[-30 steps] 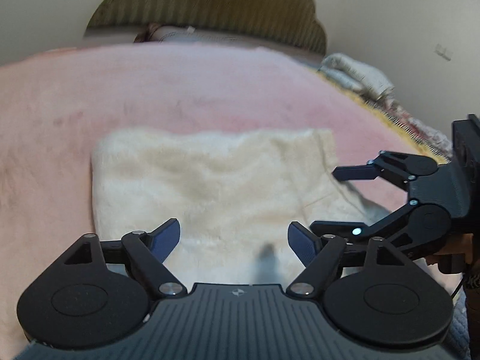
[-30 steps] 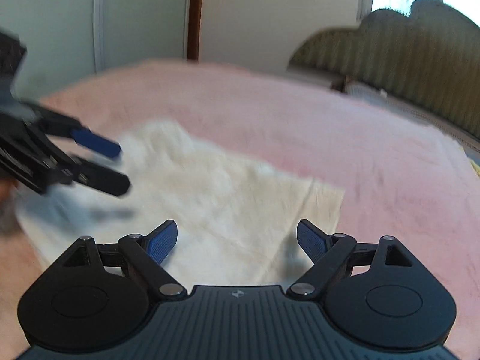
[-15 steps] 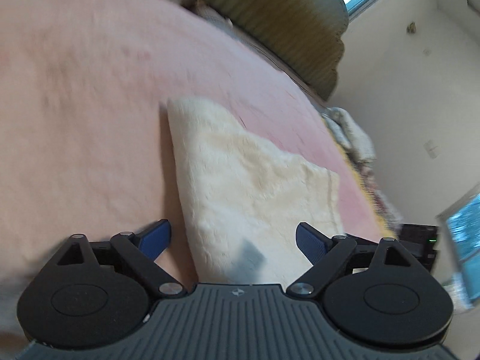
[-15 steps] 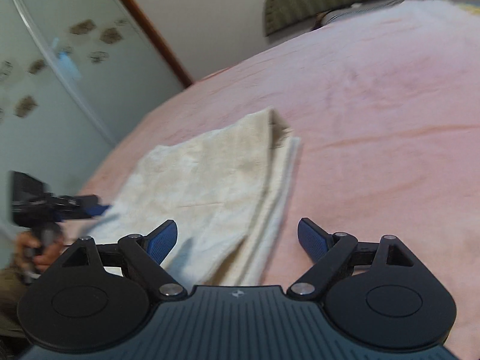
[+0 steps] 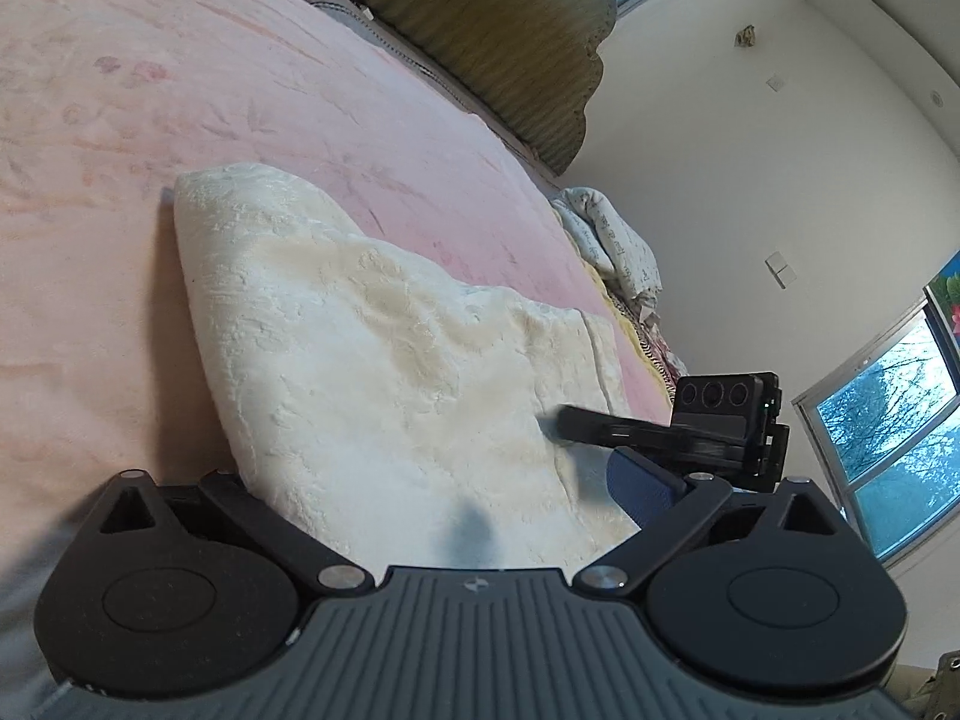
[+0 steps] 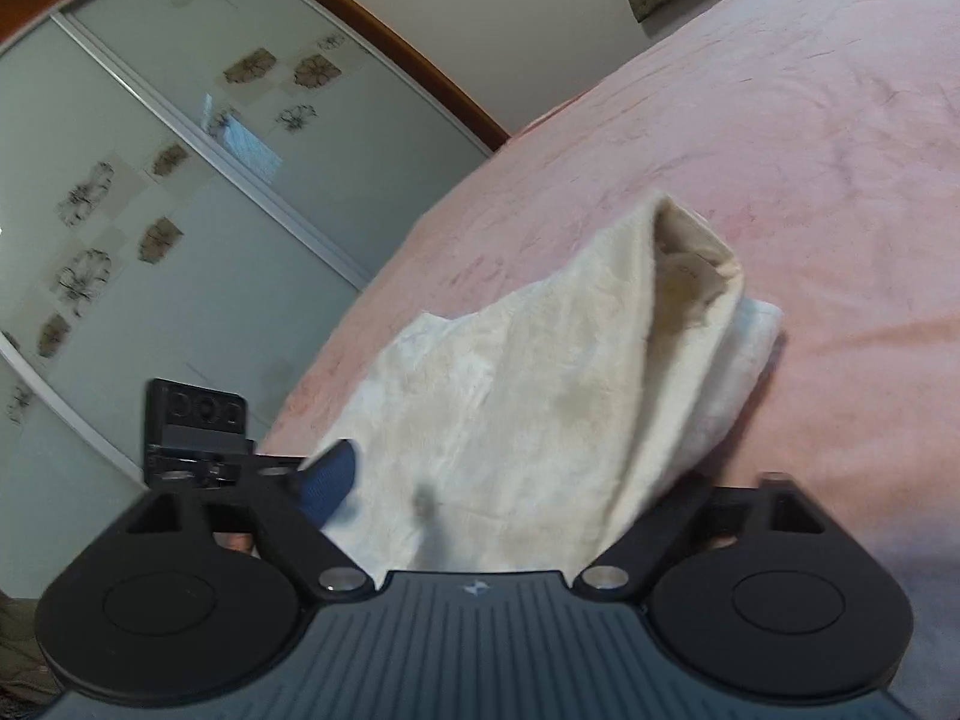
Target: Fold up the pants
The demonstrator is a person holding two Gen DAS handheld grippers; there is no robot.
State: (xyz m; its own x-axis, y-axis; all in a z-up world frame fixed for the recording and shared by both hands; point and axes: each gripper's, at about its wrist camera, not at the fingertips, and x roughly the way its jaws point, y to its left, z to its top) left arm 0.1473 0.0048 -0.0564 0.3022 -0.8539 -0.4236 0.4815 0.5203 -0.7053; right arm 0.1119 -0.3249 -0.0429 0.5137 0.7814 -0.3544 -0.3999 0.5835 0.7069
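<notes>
In the left wrist view the cream pants (image 5: 384,354) lie folded on the pink blanket (image 5: 180,60), their near edge reaching in between the spread fingers of the left gripper (image 5: 444,498). Its jaws stand wide apart with the cloth lying between them, the left finger hidden under the fabric, the blue pad of the right one just off the cloth's edge. The right gripper (image 5: 606,426) comes in from the right, its finger tip touching the pants' near right side; whether its jaws are parted cannot be told from here. A green headboard (image 5: 498,36) and a window (image 5: 888,420) sit behind. In the right wrist view the pants (image 6: 540,396) rise in a loose fold above the blanket (image 6: 780,120), the near end lying between the right gripper's (image 6: 498,492) wide-spread jaws. The left gripper (image 6: 240,462) shows at the left, before a sliding door (image 6: 150,180).
</notes>
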